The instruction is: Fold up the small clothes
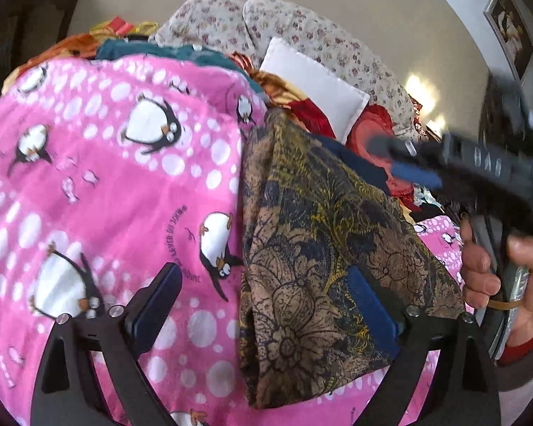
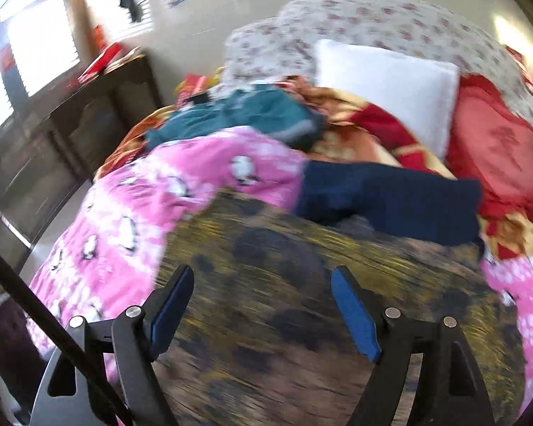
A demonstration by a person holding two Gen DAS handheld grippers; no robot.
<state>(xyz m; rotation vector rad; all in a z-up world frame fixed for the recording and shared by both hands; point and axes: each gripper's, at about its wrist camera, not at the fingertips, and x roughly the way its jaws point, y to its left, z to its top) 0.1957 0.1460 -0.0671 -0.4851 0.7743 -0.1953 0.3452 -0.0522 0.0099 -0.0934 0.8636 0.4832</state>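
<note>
A brown garment with a dark blue and yellow floral print (image 1: 323,248) lies folded on the pink penguin blanket (image 1: 106,177). My left gripper (image 1: 266,309) is open over it; its right finger rests on the cloth's right part, its left finger is over the blanket. My right gripper (image 1: 405,158) shows blurred at the right in the left wrist view, above the garment's far corner. In the right wrist view the right gripper (image 2: 263,309) is open and empty, just above the blurred brown garment (image 2: 284,284).
A navy cloth (image 2: 391,198) lies just beyond the brown garment. Behind it are a teal garment (image 2: 252,110), red and gold fabrics (image 2: 383,131), a white pillow (image 2: 391,81) and floral pillows (image 1: 302,32). A dark cabinet (image 2: 71,135) stands left of the bed.
</note>
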